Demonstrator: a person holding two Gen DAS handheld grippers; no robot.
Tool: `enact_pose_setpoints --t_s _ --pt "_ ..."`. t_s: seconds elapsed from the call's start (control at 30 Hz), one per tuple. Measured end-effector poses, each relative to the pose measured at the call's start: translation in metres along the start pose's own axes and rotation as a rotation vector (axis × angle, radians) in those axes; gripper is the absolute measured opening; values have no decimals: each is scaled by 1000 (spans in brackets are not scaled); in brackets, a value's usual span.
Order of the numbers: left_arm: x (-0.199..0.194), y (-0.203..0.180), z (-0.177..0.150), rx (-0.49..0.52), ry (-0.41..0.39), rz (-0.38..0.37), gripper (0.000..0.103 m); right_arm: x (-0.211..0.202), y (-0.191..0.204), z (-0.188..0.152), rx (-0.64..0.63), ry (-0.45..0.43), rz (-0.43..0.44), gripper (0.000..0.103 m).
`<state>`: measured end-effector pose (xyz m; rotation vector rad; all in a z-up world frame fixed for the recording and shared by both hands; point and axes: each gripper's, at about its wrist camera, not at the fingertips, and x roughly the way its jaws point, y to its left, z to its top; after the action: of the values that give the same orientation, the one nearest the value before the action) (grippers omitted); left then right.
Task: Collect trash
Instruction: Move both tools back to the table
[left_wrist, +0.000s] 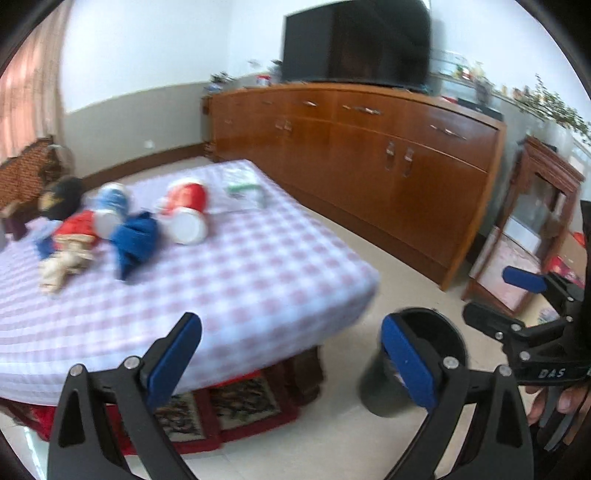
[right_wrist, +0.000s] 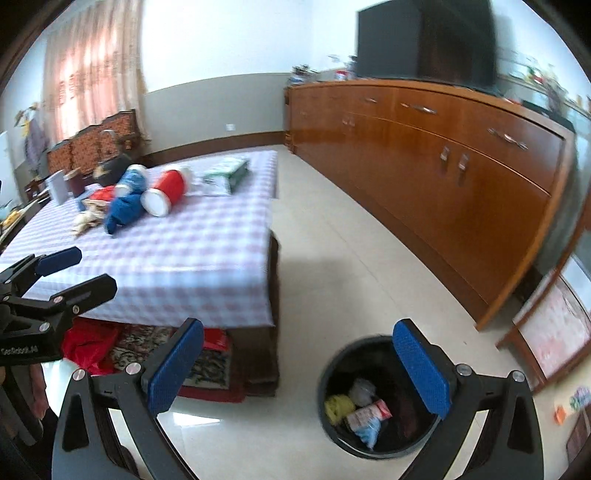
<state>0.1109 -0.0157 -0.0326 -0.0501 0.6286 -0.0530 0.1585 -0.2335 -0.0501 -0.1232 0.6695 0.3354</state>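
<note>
A black round bin (right_wrist: 373, 398) stands on the floor beside the table and holds several pieces of trash. It also shows in the left wrist view (left_wrist: 410, 365). My right gripper (right_wrist: 299, 365) is open and empty above the bin. My left gripper (left_wrist: 291, 354) is open and empty over the table's near corner. On the checked tablecloth (left_wrist: 236, 273) lie a red cup (left_wrist: 184, 214), a blue cup (left_wrist: 109, 206), a blue cloth (left_wrist: 135, 240), a red wrapper (left_wrist: 75, 229) and a green-and-white packet (left_wrist: 242, 186).
A long wooden sideboard (right_wrist: 443, 166) with a dark TV (right_wrist: 424, 40) runs along the right wall. A small wooden cabinet (left_wrist: 528, 229) stands past it. Patterned rugs and a red bag (right_wrist: 88, 347) lie under the table. A dark pot and cups (right_wrist: 70, 184) stand at the table's far end.
</note>
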Motion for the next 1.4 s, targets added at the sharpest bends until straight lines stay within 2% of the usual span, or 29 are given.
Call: enact_pose_setpoints --t_s 0.13,0.33,0.5,0.73,1.07,1.4 --pt "-10 36 1 -58 -18 52 99 7 31 13 -42 -15 58 103" --pt "-26 87 -3 -142 -48 117 99 17 66 33 -12 -53 135 103" --pt "-34 128 -8 -183 -65 207 99 30 107 55 -72 -28 122 103" --pt "-36 178 -12 -214 -72 295 99 47 147 76 -112 -52 154 103" --pt "-22 226 -11 -249 -49 333 99 87 183 105 -132 -36 155 103" --pt "27 263 6 -277 8 329 99 149 197 141 -149 12 120 103"
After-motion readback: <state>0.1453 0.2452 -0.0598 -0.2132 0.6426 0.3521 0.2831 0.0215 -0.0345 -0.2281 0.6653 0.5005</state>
